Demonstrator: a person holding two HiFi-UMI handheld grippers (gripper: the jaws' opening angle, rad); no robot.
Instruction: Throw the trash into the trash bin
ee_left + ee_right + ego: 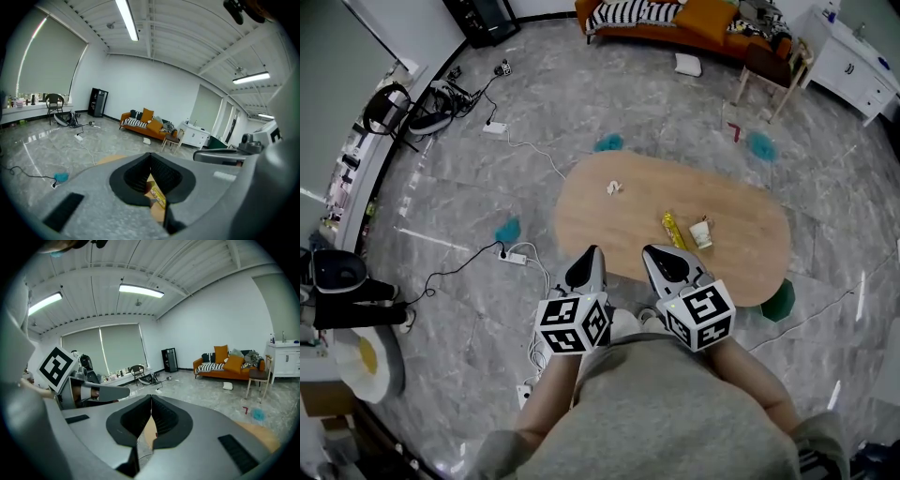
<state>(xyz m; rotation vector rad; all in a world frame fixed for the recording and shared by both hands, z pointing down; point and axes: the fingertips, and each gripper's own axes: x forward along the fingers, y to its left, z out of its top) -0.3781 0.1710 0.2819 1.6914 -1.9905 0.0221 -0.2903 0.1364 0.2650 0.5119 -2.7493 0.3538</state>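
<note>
Your left tool [591,255] and right tool [654,253] are both pressed together, pinching nothing, at the near edge of the bench [741,225]. Just beyond lie a yellow wrapper [672,229] and a cup [701,233]; farther off, crumpled paper [614,187].

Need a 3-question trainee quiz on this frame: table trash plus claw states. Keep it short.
1. True or false: the yellow crinkled wrapper lies on the oval wooden table, right beside the small white paper cup.
2. The left claw and the right claw are both: A) shut, holding nothing; B) clamped on the cup; C) wide open over the wrapper.
3. How many loose trash items lie on the table?

Key
1. True.
2. A.
3. Three: the wrapper, the cup and the crumpled white paper.
</note>
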